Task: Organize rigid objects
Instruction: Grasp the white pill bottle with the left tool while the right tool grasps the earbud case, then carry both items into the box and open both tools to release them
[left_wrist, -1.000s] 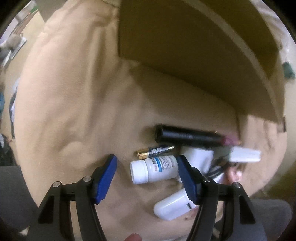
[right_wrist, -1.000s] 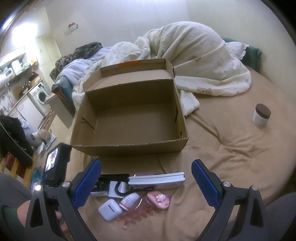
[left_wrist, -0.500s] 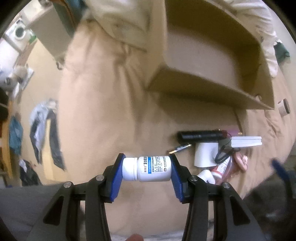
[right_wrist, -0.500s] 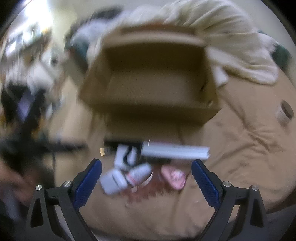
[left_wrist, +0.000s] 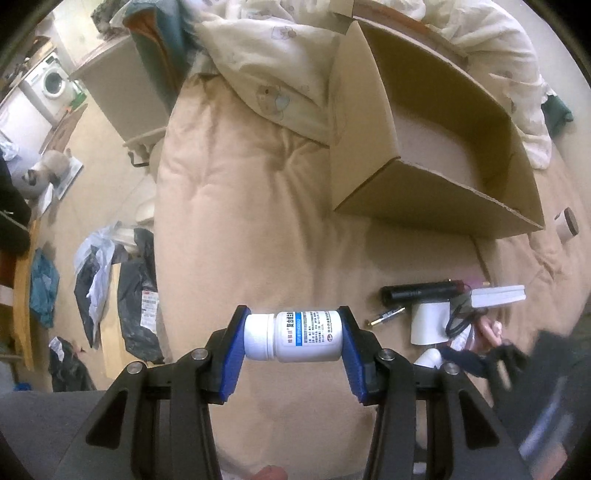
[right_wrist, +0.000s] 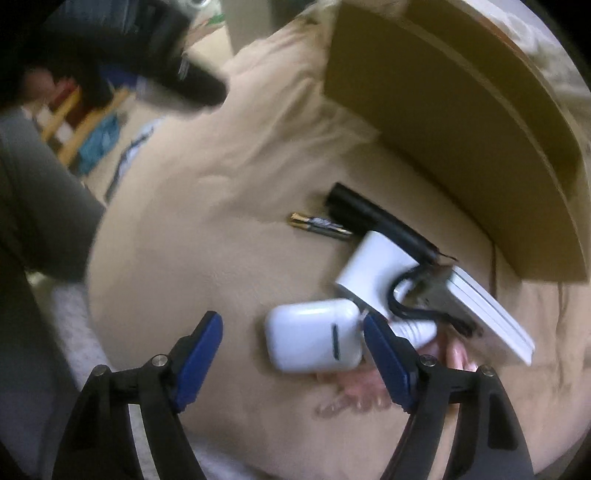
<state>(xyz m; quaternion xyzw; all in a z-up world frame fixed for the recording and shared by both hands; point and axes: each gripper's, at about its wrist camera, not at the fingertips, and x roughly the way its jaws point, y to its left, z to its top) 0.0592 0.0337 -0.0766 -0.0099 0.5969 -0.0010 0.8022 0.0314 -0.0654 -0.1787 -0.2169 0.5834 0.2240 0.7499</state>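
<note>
The left tool (left_wrist: 292, 341) is clamped end to end on a white pill bottle (left_wrist: 295, 340), one blue pad on the cap and the other on the base, so the bottle lies crosswise between them, lifted clear of the tan bedcover (left_wrist: 258, 229). In this left wrist view, an open cardboard box (left_wrist: 436, 184) sits on the bed further up and to the right. Below the box lies a cluster of small things: a black tube (left_wrist: 421, 291), a battery (left_wrist: 386, 316), a white charger block (left_wrist: 428, 325) and a flat white case (left_wrist: 498, 295).

In the right wrist view, which is blurred, the right tool (right_wrist: 293, 347) points down at the same cluster, its jaws closing. A white earbud case (right_wrist: 314, 339) lies on the bedcover between the pads, close against the right-hand one and apart from the left-hand one; neither visibly presses it. Past it lie the charger block (right_wrist: 373, 269), the battery (right_wrist: 319, 224) and the black tube (right_wrist: 369, 218), with the box wall (right_wrist: 461, 147) above.
</note>
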